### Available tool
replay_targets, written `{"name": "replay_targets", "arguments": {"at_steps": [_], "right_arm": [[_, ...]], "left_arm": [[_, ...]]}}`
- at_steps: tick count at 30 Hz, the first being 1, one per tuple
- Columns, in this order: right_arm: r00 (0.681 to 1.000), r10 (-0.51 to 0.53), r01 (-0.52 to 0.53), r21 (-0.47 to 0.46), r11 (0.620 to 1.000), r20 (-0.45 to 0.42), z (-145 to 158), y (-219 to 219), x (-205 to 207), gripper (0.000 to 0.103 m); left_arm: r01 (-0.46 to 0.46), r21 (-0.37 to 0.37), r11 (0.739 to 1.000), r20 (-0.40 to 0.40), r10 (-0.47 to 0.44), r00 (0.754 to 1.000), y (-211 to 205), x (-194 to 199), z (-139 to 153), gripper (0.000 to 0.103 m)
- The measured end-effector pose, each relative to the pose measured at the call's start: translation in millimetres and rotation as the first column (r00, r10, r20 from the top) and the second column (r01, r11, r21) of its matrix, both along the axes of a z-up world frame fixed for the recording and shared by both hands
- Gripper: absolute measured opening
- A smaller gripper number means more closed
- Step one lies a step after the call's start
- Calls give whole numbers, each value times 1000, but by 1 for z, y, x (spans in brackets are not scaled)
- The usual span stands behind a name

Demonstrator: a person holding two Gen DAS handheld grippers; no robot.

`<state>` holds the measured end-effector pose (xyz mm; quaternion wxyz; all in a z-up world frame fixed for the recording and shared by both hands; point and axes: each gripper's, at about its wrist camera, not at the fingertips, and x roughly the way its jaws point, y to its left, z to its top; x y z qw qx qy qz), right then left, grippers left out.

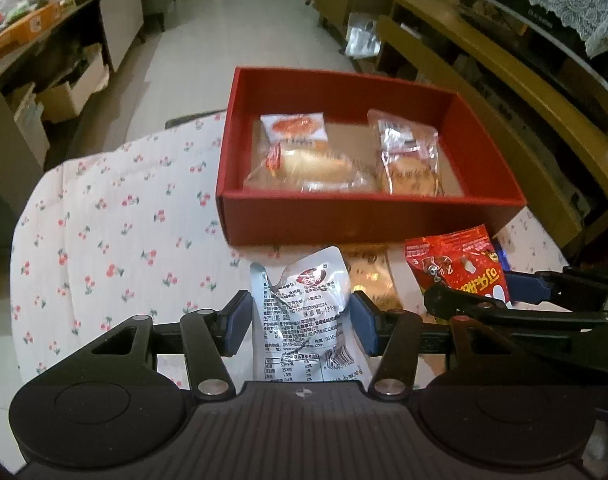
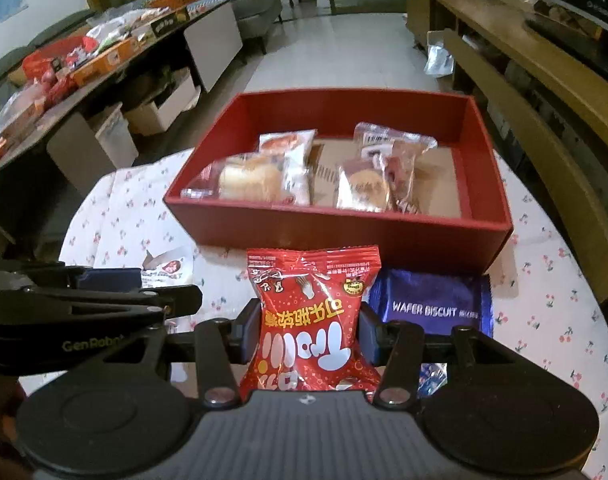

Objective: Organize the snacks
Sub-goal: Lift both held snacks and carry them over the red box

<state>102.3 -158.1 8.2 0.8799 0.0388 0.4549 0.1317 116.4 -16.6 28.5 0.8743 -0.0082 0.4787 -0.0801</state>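
A red open box (image 1: 368, 220) (image 2: 336, 228) stands on the cherry-print tablecloth and holds several wrapped pastries (image 1: 312, 160) (image 2: 360, 188). My left gripper (image 1: 300, 320) is shut on a silver snack packet (image 1: 304, 312), in front of the box; the packet also shows in the right wrist view (image 2: 168, 268). My right gripper (image 2: 310, 332) is shut on a red candy packet (image 2: 312, 312), also seen in the left wrist view (image 1: 460, 264). A purple wafer biscuit packet (image 2: 436, 304) lies on the cloth right of it, against the box front.
The round table's cloth (image 1: 116, 240) has room to the left. A cluttered counter (image 2: 84, 60) with boxes runs along the left. Wooden shelving (image 2: 544, 92) stands on the right. Tiled floor (image 2: 336, 48) lies beyond the table.
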Motion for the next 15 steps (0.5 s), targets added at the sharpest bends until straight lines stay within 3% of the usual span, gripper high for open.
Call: {"name": "replay_targets", "arguments": {"at_steps": [15], "right_arm": [[998,-48,48,4,999,41,12,-7,12,75]], "left_arm": [[3,13,1000,48,-3,999,-8,15,13,60]]}}
